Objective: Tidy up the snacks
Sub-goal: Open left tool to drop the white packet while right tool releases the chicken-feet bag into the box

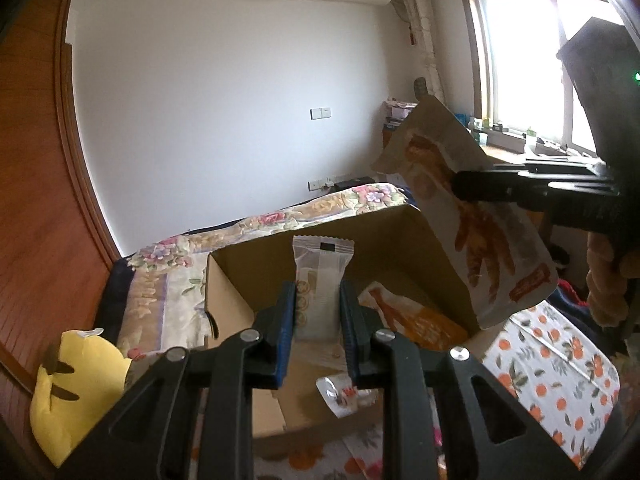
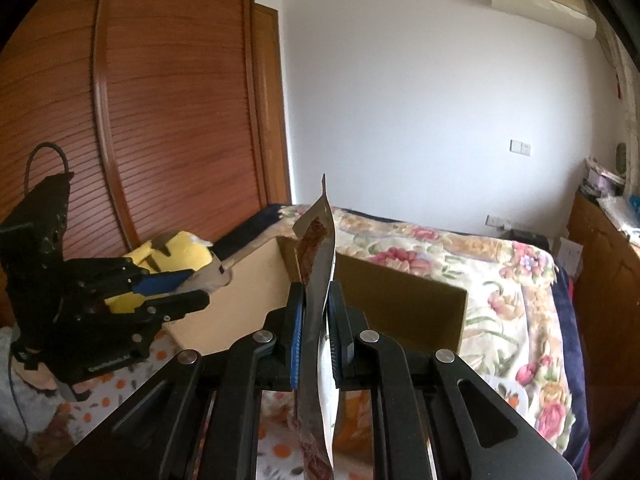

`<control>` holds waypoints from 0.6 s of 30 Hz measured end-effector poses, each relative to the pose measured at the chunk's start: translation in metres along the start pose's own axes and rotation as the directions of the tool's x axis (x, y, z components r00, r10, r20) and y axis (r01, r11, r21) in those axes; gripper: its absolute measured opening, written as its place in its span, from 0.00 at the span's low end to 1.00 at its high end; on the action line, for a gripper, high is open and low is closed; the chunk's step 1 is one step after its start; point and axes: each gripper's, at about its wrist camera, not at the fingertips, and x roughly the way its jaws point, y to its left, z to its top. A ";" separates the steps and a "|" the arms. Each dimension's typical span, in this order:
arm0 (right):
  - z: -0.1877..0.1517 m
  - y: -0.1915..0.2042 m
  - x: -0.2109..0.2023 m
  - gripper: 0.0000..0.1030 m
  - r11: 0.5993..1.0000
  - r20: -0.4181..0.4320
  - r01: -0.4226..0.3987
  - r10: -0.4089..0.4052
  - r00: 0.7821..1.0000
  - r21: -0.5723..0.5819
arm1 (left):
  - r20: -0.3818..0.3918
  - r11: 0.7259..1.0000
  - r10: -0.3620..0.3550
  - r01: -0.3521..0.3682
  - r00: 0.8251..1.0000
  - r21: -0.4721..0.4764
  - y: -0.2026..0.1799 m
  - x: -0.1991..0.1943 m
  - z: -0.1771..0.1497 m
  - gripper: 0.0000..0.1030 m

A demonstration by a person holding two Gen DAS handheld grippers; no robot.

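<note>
An open cardboard box (image 1: 236, 300) sits on the bed. My left gripper (image 1: 318, 312) is shut on a small white snack packet (image 1: 320, 276) and holds it upright over the box. My right gripper (image 2: 318, 320) is shut on a large beige snack bag (image 2: 316, 272) seen edge-on; in the left wrist view the bag (image 1: 480, 232) hangs above the box's right wall, pinched by the right gripper (image 1: 460, 190). An orange snack bag (image 1: 416, 320) lies inside the box. A small silver packet (image 1: 340, 394) lies at the box's near end. The left gripper (image 2: 176, 292) shows left of the box (image 2: 400, 300).
A yellow plush toy (image 1: 76, 380) lies left of the box, also in the right wrist view (image 2: 176, 252). A floral quilt (image 2: 500, 280) covers the bed behind the box; an orange-print cloth (image 1: 560, 380) lies in front. A wooden wardrobe (image 2: 160, 120) stands to the left.
</note>
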 end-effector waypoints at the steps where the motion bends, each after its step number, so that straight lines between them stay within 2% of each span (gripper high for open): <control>1: 0.001 -0.002 0.005 0.08 1.000 -0.003 0.005 -0.005 1.000 -0.005 | -0.001 1.000 0.002 -0.002 1.000 -0.007 0.003 0.007 0.001 0.20; 5: -0.001 -0.015 0.027 0.08 1.000 -0.026 0.022 -0.022 0.999 -0.008 | -0.019 0.999 -0.005 0.005 1.000 -0.034 0.012 0.028 0.000 0.20; 12: -0.031 -0.028 0.071 0.08 0.999 -0.113 0.016 -0.013 0.993 0.029 | -0.091 0.998 -0.030 0.025 0.995 -0.059 0.012 0.065 -0.018 0.20; 18: -0.046 -0.030 0.084 0.08 0.999 -0.150 0.016 -0.010 0.989 0.034 | -0.141 0.996 -0.052 0.041 0.989 -0.078 0.007 0.080 -0.028 0.20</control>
